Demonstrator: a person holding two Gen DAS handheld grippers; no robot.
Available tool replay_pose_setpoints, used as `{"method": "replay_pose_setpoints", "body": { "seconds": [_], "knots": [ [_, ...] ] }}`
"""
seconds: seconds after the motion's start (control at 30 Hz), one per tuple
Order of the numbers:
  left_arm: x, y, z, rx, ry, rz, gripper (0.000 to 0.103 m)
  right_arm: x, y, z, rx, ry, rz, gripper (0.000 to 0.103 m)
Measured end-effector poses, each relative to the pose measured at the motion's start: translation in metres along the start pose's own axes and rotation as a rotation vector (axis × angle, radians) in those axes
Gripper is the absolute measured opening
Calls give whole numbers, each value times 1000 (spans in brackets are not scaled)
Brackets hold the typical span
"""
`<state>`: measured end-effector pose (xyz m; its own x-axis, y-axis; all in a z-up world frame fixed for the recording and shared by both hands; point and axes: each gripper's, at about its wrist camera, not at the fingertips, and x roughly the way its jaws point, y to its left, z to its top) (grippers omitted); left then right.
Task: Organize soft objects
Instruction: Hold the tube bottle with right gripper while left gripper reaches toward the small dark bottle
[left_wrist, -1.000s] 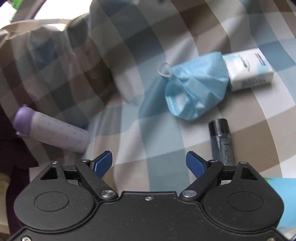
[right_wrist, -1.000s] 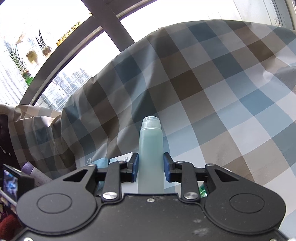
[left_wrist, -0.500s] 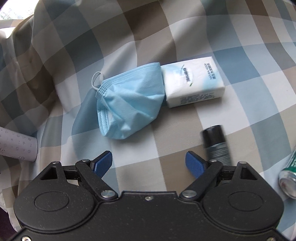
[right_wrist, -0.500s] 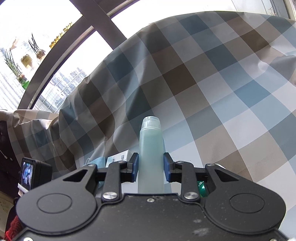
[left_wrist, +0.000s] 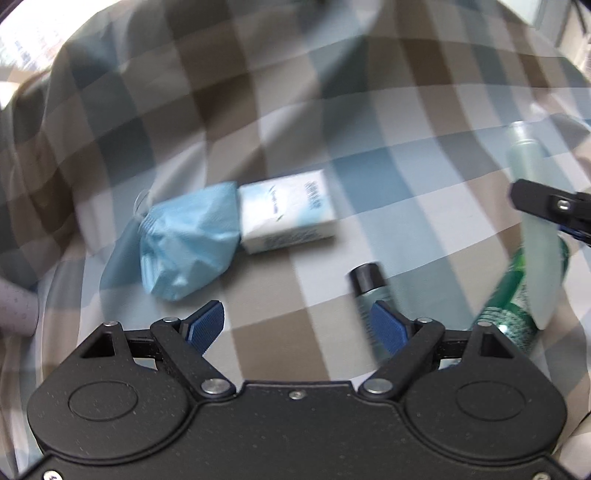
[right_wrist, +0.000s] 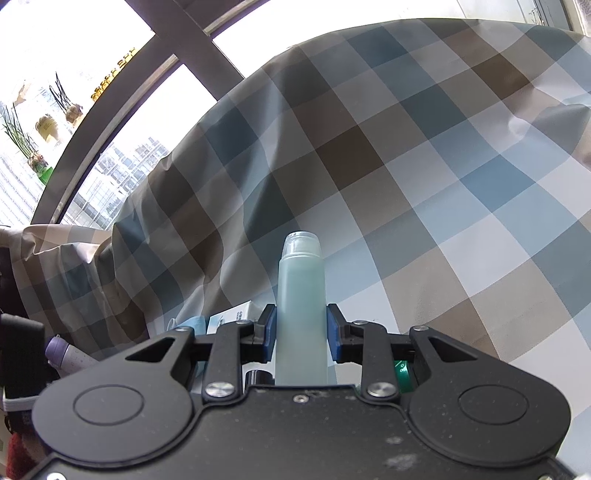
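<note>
A crumpled blue face mask (left_wrist: 188, 243) lies on the checked cloth (left_wrist: 295, 129), touching a white tissue pack (left_wrist: 288, 216) on its right. My left gripper (left_wrist: 297, 326) is open and empty, just in front of them. My right gripper (right_wrist: 300, 332) is shut on a pale green bottle (right_wrist: 301, 306) and holds it upright above the cloth. That bottle also shows in the left wrist view (left_wrist: 535, 221) at the far right. The mask (right_wrist: 194, 323) and tissue pack (right_wrist: 231, 317) peek out beside the right gripper's left finger.
A small dark-capped bottle (left_wrist: 369, 291) lies near my left gripper's right finger. A green can (left_wrist: 513, 306) lies at the right. A lilac bottle (right_wrist: 68, 356) lies at the left, its end at the left wrist view's edge (left_wrist: 16, 310). A window (right_wrist: 92, 92) is behind.
My left gripper has swung to the right, so the mask and tissue pack sit more central and the green can and held bottle have come into view. The right gripper has barely moved.
</note>
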<state>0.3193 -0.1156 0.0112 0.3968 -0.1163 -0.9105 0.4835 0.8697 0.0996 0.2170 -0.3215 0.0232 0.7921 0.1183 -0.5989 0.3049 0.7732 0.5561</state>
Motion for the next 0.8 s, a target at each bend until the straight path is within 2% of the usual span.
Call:
{"method": "replay_pose_setpoints", "body": {
  "seconds": [0.07, 0.2, 0.27, 0.4, 0.47, 0.6, 0.73, 0.8],
  "knots": [
    [-6, -8, -1, 50, -52, -13, 84, 0, -2, 0, 9, 2, -1, 27],
    [-20, -27, -13, 309, -164, 21, 84, -1, -5, 1, 22, 9, 5, 27],
    [-22, -27, -18, 420, -175, 12, 84, -1, -5, 1, 20, 7, 6, 27],
    [-17, -25, -31, 662, -195, 52, 84, -1, -4, 1, 12, 11, 2, 27],
    [-15, -19, -37, 751, -179, 30, 84, 0, -4, 1, 10, 16, 0, 27],
    [-8, -6, -42, 798, -130, 7, 84, 2, -3, 2, 10, 22, 4, 27],
    [7, -3, -49, 835, -82, 53, 83, 6, 1, 0, -5, 30, 2, 27],
    [10, -6, -49, 841, -90, 41, 83, 7, 2, -2, -12, 35, -4, 27]
  ]
}}
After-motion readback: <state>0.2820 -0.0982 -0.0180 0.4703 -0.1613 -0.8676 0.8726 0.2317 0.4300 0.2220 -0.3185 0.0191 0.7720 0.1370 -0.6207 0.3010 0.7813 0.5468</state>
